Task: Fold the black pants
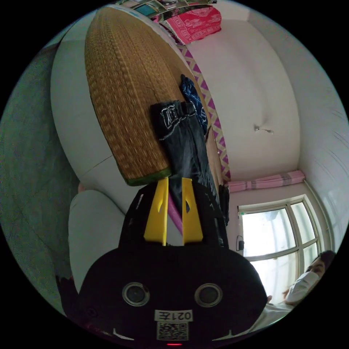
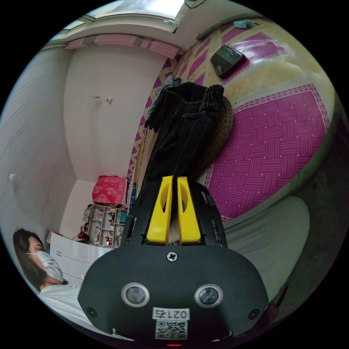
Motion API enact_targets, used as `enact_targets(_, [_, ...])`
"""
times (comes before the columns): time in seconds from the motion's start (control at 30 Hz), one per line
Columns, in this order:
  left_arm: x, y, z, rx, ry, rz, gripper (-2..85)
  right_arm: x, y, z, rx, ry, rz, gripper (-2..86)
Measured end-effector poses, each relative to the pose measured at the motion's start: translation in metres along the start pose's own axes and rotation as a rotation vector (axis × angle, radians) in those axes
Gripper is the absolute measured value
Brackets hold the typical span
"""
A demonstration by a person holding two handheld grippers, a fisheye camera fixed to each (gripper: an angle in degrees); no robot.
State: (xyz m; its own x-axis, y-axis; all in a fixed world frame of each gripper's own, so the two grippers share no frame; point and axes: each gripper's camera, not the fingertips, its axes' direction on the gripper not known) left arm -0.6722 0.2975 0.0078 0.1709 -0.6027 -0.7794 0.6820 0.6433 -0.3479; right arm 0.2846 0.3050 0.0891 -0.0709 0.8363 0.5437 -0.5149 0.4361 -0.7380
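Fig. Both grippers holding the black pants (image 1: 183, 145) above the bed, the views rolled well over from the room's upright.

Left gripper view: the left gripper (image 1: 173, 214) has its yellow jaws drawn close together, with a narrow gap between them; dark cloth runs down into that gap, and both jaws appear to press on it. From the jaws the pants stretch away across the near edge of the woven straw mat (image 1: 127, 94), their far end showing pale stitched pocket linings. A blue patterned garment (image 1: 192, 96) lies just beyond that end, at the mat's edge.

Right gripper view: the right gripper (image 2: 173, 214) likewise has its jaws nearly together on black cloth. The pants (image 2: 183, 127) run from the jaws to a gathered waistband, which lies against the edge of the straw mat (image 2: 220, 134), beside the pink patterned bed cover (image 2: 276, 138). A phone (image 2: 226, 59) rests on the cover, well apart from the pants. A person wearing a mask (image 2: 47, 265) is at the view's margin.

Step in hand, as judged: the garment is lifted and held taut at two points, so straightening or carrying a fold over, not a finished fold. The next move calls for lowering both holds together onto the mat, keeping the cloth taut so the layers land aligned, and releasing only once it lies flat.
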Motion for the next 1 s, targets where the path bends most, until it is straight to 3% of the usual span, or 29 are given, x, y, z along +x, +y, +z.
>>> enact_targets(0.23, [0.024, -0.003, 0.016, -0.017, -0.070, 0.045, 8.6, 0.008, -0.018, 0.008, -0.004, -0.008, 0.011, 0.5])
enact_targets(0.4, [0.034, -0.012, 0.039, -0.031, -0.023, 0.024, 8.2, 0.009, -0.030, 0.016, -0.005, -0.013, 0.008, 0.5])
enact_targets(0.53, [0.043, -0.013, 0.056, -0.051, -0.005, 0.009, 0.5, 0.009, -0.038, 0.023, -0.006, -0.009, 0.008, 0.5])
enact_targets(0.63, [0.057, -0.016, 0.064, -0.047, -0.005, 0.060, -0.6, 0.011, -0.044, 0.028, -0.008, -0.019, 0.024, 0.5])
enact_targets(0.8, [0.099, -0.032, 0.083, -0.101, -0.060, 0.216, -0.9, -0.002, -0.065, 0.037, -0.056, -0.080, 0.028, 0.5])
enact_targets(1.0, [0.197, -0.069, 0.122, -0.207, -0.186, 0.548, -1.0, -0.064, -0.128, 0.063, -0.127, -0.129, -0.088, 0.5])
